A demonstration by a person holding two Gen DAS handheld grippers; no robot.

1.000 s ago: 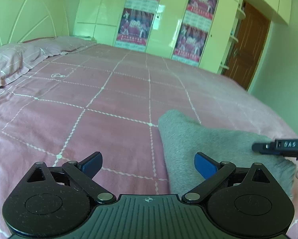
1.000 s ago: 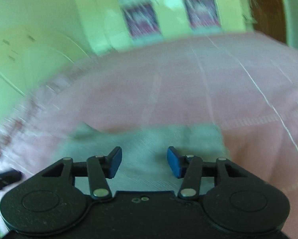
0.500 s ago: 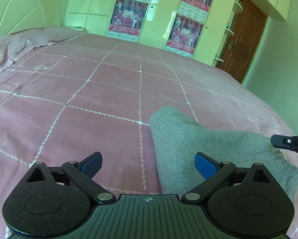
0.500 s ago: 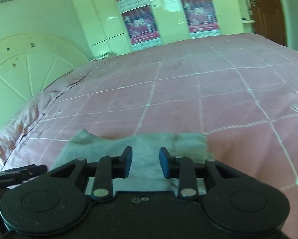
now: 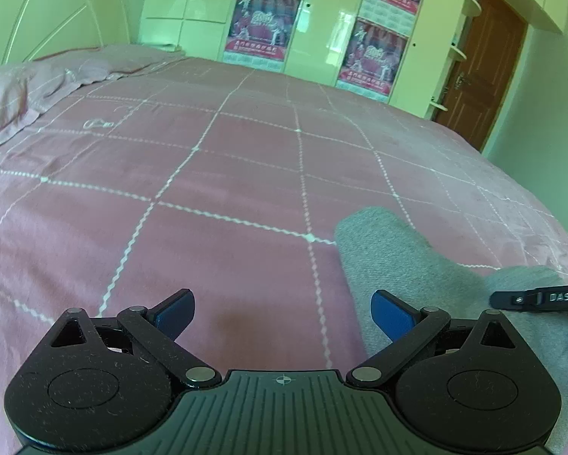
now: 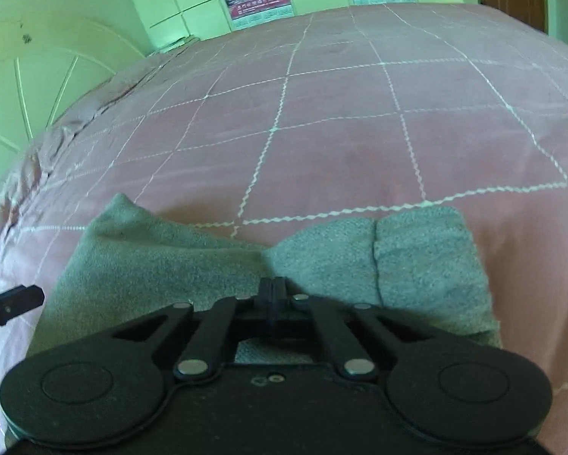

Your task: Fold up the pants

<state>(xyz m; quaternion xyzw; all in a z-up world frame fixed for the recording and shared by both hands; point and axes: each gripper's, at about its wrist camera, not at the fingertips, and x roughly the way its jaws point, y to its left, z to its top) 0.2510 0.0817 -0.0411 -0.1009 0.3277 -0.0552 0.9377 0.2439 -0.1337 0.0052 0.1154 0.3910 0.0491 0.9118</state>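
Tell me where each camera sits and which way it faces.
Left wrist: rides the left gripper, jaws wide open, looking across the pink bedspread toward wardrobe and door; grey pants lie right.
Right wrist: rides the right gripper, jaws shut on the grey pants, facing the headboard.
Shared: bedspread, pants, wardrobe; each glimpses the other gripper.

Matte black plastic left claw (image 5: 283, 314): blue pads (image 5: 392, 313), silver pivot screws, ribbed housing. Matching black right claw (image 6: 272, 292); white "DAS" lettering.
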